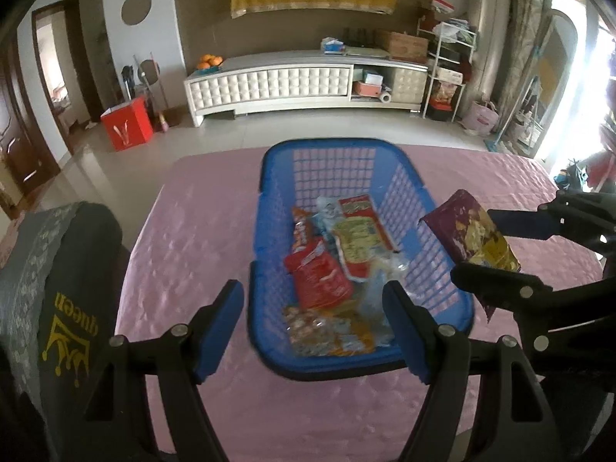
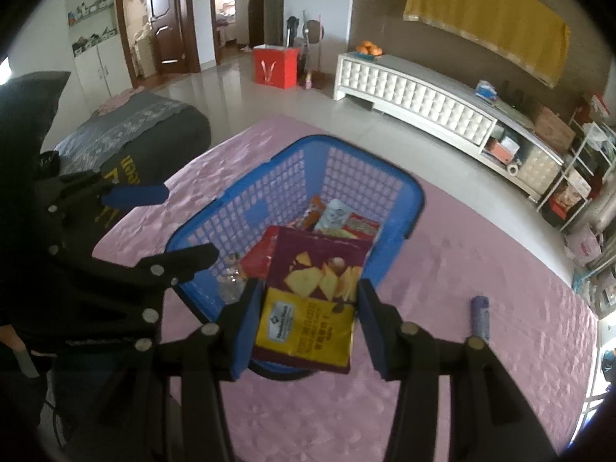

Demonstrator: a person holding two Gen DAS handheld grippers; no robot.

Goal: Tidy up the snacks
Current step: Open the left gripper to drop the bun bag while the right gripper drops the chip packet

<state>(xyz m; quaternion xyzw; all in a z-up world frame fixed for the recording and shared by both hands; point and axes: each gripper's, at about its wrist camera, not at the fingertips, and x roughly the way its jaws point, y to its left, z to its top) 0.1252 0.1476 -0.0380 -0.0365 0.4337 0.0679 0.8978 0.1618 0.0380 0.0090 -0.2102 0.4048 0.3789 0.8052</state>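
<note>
Purple-and-yellow chip bag (image 2: 308,300) clamped in right gripper (image 2: 304,327); left gripper (image 1: 313,331) agape, empty.

both grippers, left gripper (image 1: 313,325) and right gripper (image 2: 306,323), are showing black scissor-like arms, silver round screws and blue pads lining the jaws.

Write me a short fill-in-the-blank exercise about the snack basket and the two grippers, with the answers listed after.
1. The snacks lie in a ____ plastic basket.
2. The right gripper holds a purple and ____ chip bag.
3. The left gripper holds ____; its jaws stand open.
4. The basket sits on a ____ tablecloth.

Missing words: blue; yellow; nothing; pink
</note>
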